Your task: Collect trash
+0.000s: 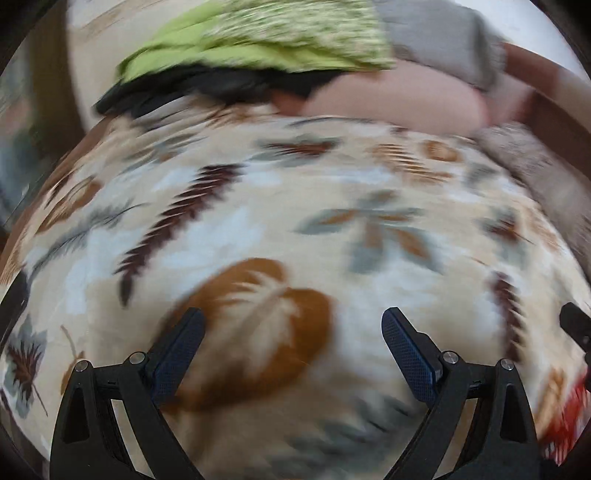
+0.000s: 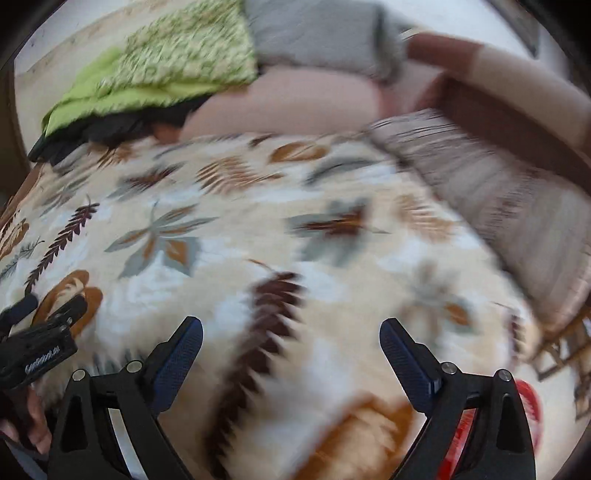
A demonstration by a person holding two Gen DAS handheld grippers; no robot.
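Observation:
Both views are motion-blurred and look down on a bed covered by a cream blanket (image 1: pixel 295 206) printed with brown and grey leaves. My left gripper (image 1: pixel 293 317) is open over a brown leaf, with nothing between its blue-padded fingers. My right gripper (image 2: pixel 291 325) is also open and empty, above a dark fern print. A red and white object (image 2: pixel 530 410), too blurred to identify, lies on the blanket behind the right finger; it also shows as the red object (image 1: pixel 569 417) at the lower right edge. The left gripper (image 2: pixel 51 306) appears at the far left, held by a hand (image 2: pixel 35 424).
At the bed's far end lie a green patterned cloth (image 1: pixel 258 37), a black garment (image 1: pixel 192 88), a pink pillow (image 1: pixel 399 99) and a grey cloth (image 1: pixel 436 33). A striped cushion (image 2: pixel 491 195) lies along the right, before a brown wooden frame (image 2: pixel 517 110). A wooden rack (image 2: pixel 569 354) stands beside it.

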